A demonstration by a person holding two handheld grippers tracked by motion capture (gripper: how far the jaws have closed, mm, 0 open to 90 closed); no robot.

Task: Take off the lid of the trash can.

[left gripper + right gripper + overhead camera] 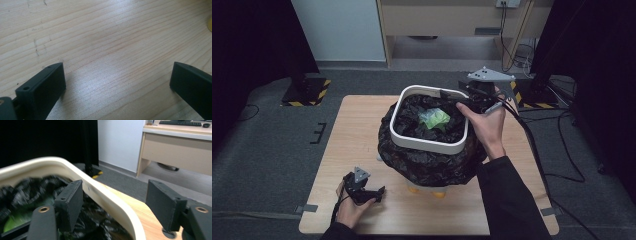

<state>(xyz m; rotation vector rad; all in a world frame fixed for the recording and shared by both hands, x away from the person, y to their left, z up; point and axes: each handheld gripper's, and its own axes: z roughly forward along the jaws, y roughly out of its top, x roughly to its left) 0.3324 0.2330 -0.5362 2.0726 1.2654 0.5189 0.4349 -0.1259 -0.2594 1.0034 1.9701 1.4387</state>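
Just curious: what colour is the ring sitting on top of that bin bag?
White, or slightly cream: the ring shows best in the high view.

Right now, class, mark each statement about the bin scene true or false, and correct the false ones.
1. The white square rim ring sits on a black plastic bin bag. True.
2. The right gripper straddles that rim, one jaw inside, one outside. True.
3. The left gripper holds a cup. False: it is open over the bare wooden table.
4. Something red lies in the bag. False: it is a green crumpled item.
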